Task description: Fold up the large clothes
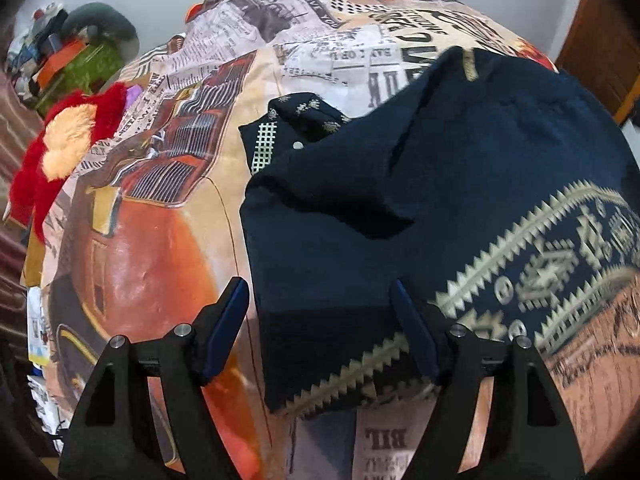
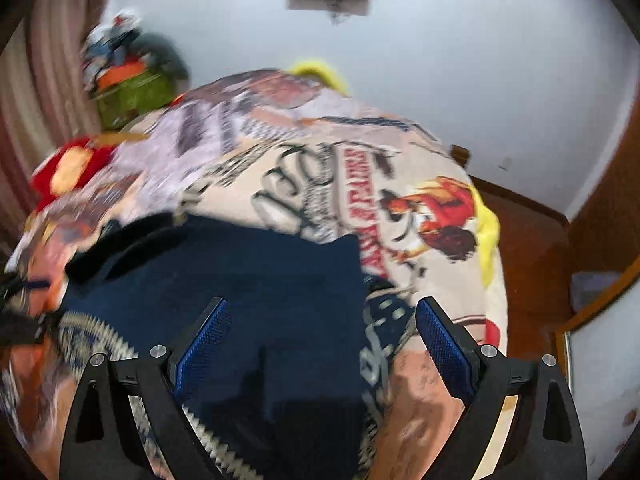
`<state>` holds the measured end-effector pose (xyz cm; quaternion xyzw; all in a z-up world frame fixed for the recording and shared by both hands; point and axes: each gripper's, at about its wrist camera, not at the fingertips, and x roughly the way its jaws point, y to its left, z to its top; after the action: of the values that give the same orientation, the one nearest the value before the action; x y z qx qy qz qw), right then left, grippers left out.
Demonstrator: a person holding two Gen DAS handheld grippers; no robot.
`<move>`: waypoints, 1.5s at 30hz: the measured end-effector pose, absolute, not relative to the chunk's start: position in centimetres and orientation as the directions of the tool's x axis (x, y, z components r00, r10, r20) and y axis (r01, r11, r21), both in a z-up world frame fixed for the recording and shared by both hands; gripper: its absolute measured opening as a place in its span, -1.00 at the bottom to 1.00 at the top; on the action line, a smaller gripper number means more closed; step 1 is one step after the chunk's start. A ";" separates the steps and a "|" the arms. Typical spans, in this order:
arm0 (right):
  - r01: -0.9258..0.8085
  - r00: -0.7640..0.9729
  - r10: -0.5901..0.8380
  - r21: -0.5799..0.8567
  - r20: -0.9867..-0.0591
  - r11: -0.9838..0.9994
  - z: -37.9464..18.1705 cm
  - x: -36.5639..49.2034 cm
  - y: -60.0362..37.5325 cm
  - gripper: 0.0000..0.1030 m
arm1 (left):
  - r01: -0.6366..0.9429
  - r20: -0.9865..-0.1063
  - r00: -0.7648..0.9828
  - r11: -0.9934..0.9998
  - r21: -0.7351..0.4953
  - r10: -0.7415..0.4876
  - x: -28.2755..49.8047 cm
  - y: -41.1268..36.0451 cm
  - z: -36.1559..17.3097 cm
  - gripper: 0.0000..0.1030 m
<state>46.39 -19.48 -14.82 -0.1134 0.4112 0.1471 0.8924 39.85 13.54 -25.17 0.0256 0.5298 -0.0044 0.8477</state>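
A navy garment (image 1: 420, 200) with a cream zigzag border lies partly folded on a bed with a newspaper-print cover (image 1: 160, 240). Its collar end, with a cream grid patch, points away from me. My left gripper (image 1: 318, 296) is open just above the garment's near left corner, one finger over the cloth and the other over the cover. The right wrist view is blurred. In it, the same navy garment (image 2: 248, 280) spreads under my right gripper (image 2: 322, 316), which is open with nothing pinched between its blue pads.
A red and tan plush toy (image 1: 60, 152) lies at the bed's left edge, with a green basket (image 1: 88, 68) of clutter behind it. A yellow fuzzy item (image 2: 490, 240) hangs off the right edge. Beyond it are the wooden floor (image 2: 528, 260) and wooden furniture (image 1: 600, 60).
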 end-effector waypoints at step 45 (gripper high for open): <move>-0.616 0.350 0.252 -0.019 -0.902 0.788 -23.0 41.5 -12.1 0.99 | 0.038 -0.885 0.460 0.997 -0.065 -0.075 37.9 9.1 -25.5 0.81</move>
<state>41.49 -12.07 -22.97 -0.1811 0.5015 0.2708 0.8014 37.89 9.10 -25.47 -0.0178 0.5186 -0.0329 0.8542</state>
